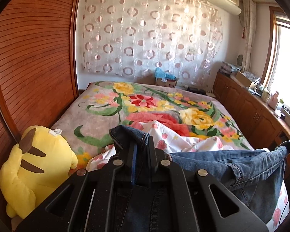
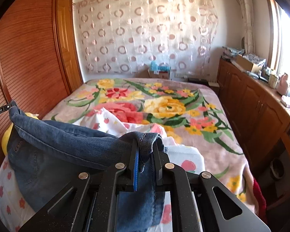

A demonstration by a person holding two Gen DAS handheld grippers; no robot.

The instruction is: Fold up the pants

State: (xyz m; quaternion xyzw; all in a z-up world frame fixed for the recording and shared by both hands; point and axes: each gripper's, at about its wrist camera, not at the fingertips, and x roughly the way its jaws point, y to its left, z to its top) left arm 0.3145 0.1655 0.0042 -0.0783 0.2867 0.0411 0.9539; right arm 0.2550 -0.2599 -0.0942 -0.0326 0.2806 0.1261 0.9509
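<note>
Two tools (image 1: 142, 150) (image 2: 147, 154), one jeans (image 1: 232, 166) pinched

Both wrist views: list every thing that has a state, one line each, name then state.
left gripper: shut on the jeans' edge
right gripper: shut on the jeans' other edge
jeans: lifted, stretched between both grippers, sagging in the middle
strawberry-print sheet: crumpled on the bed under the jeans
floral blanket: spread flat over the bed
yellow plush toy: sitting at the bed's left edge, against the wardrobe
cabinet doors: closed
</note>
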